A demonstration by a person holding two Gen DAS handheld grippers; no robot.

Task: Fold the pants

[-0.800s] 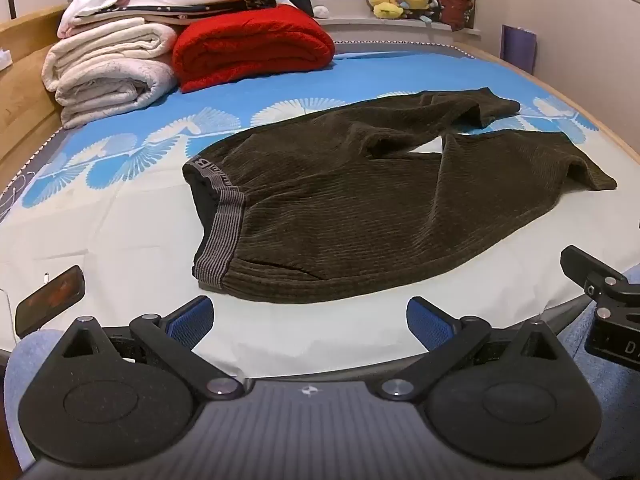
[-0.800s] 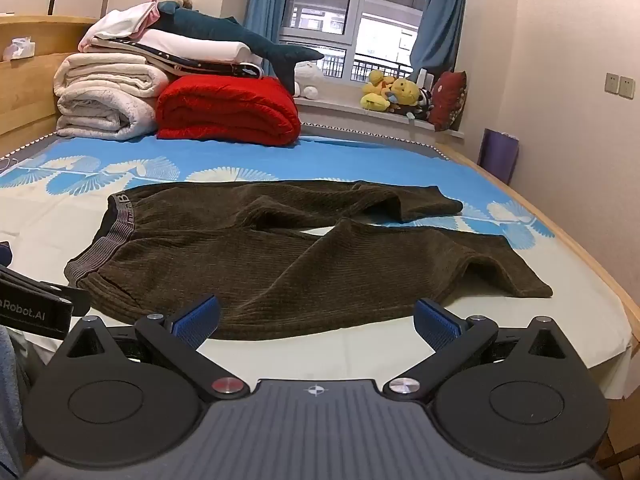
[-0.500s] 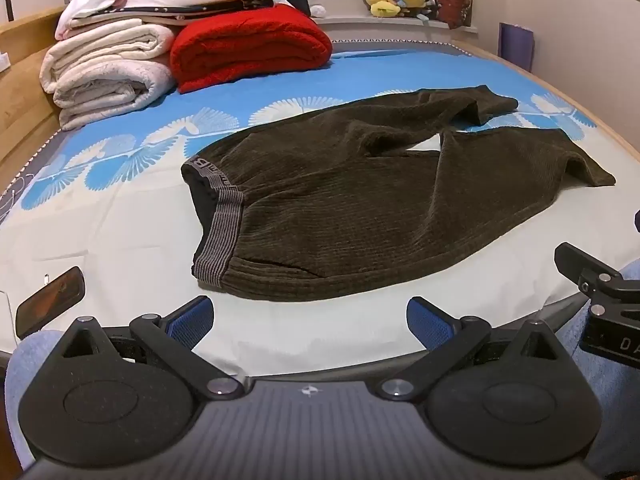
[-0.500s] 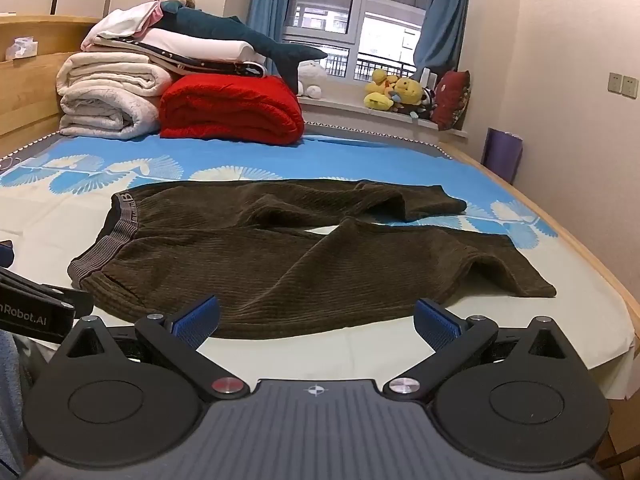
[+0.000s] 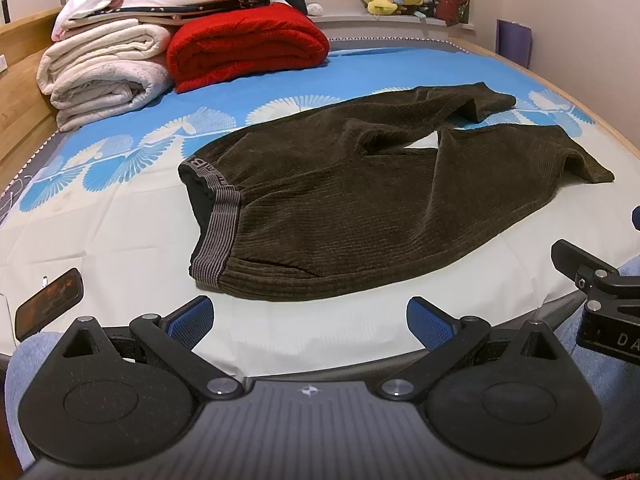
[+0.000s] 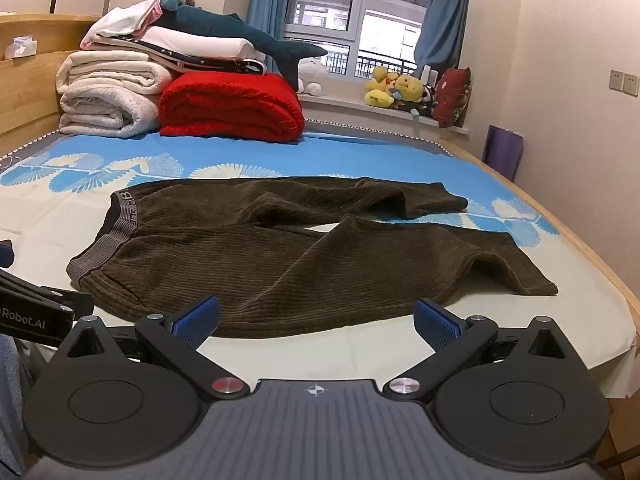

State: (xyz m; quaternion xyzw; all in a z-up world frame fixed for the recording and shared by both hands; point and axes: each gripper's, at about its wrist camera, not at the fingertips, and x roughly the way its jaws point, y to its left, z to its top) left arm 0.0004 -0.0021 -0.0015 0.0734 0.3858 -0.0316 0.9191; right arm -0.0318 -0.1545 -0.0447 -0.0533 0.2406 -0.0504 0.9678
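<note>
the left gripper (image 5: 310, 322) hovers over the near edge of the bed (image 5: 100, 240), its jaws spread wide with nothing between them; the blue, finely dimpled pads (image 5: 191, 320) sit on black hinged arms and touch no fabric. just beyond it lie the pants (image 5: 360, 208), dark brown and thickly ribbed like corduroy, spread flat on the sheet with the grey striped elastic waistband (image 5: 218, 240) toward the left and both legs running off to the right, the farther leg creased and folded over on itself near its hem, the nearer one ending in a raised, rumpled cuff. to the right, the right gripper (image 6: 316, 322) is likewise opened wide and empty, its textured blue pads (image 6: 436, 324) hanging just short of the near edge of the pants (image 6: 300, 264) without touching them. the sheet is smooth cotton, cream at the near side and bright blue with white fan-shaped prints farther back. at the far left of the bed a stack of soft rolled white blankets (image 6: 108, 96) sits beside a plush folded red blanket (image 6: 232, 108), with a teal stuffed shark (image 6: 240, 36) lying on top of the pile, and yellow plush toys (image 6: 394, 88) line the windowsill.
</note>
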